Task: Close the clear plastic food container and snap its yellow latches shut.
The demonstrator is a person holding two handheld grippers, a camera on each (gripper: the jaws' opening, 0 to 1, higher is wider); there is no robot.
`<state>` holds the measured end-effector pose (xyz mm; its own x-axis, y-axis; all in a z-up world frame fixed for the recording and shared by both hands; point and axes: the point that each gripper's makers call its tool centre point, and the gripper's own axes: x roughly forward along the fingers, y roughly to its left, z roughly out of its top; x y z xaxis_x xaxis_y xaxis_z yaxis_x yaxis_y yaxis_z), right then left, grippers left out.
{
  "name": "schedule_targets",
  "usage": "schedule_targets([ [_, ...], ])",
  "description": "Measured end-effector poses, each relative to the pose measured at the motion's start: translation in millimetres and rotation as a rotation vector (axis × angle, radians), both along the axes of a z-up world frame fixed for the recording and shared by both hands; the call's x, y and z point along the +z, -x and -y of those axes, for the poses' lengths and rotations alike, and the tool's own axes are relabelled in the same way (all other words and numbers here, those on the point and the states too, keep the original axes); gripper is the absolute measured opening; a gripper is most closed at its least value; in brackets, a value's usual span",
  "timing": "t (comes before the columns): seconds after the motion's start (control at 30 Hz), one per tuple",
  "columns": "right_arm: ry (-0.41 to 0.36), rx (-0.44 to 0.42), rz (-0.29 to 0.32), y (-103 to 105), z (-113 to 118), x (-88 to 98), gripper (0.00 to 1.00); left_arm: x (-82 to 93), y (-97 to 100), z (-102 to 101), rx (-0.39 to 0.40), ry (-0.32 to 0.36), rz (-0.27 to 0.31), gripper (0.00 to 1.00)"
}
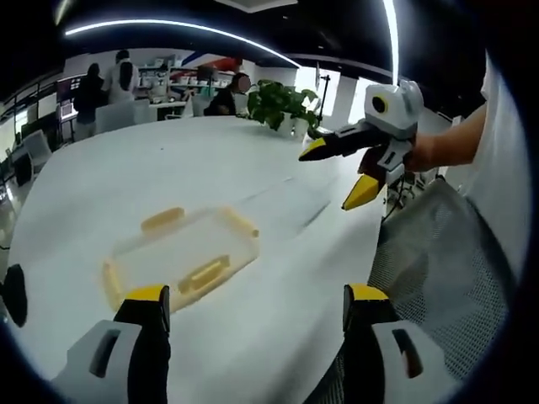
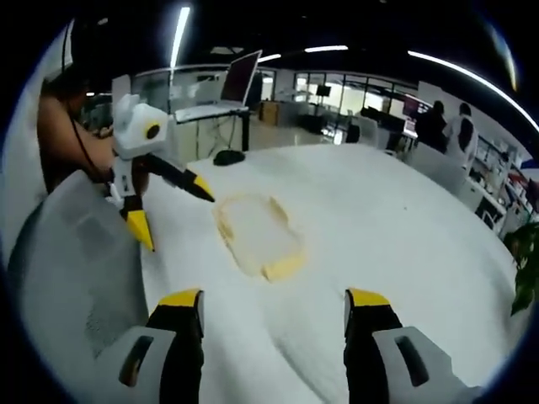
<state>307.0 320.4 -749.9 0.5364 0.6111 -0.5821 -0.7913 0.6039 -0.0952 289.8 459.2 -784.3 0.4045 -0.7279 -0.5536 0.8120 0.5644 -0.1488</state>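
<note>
Both grippers [image 1: 254,305] [image 2: 274,310] hover with fingers spread above the seemingly unlatched container [image 1: 181,257] on the table [image 1: 152,168].

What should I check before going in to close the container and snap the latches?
1. Left gripper open, fingers free: ok.
2. Right gripper open, nothing between its fingers: ok.
3. Clear container flat on the white table, nothing on top of it: ok.
4. Lid seated on the base: cannot tell; the plastic is clear and the lid edge does not stand out in either view.
5. Yellow latches visible along the sides: ok; snapped or loose: cannot tell.
6. Both grippers apart from the container, approach path free: ok.
</note>
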Motion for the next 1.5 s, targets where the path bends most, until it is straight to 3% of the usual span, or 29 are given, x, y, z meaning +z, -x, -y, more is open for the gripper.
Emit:
schedule_targets([
  [0.97, 0.054, 0.150, -0.033, -35, -41, -15.7, 0.62, -6.7, -39.7, -29, -0.116, -0.151, 0.058, 0.81],
  [1.5, 0.147, 0.281, -0.017, -45, -60, -28.2, 0.61, -17.2, -55.6, -52, -0.165, -0.224, 0.040, 0.80],
])
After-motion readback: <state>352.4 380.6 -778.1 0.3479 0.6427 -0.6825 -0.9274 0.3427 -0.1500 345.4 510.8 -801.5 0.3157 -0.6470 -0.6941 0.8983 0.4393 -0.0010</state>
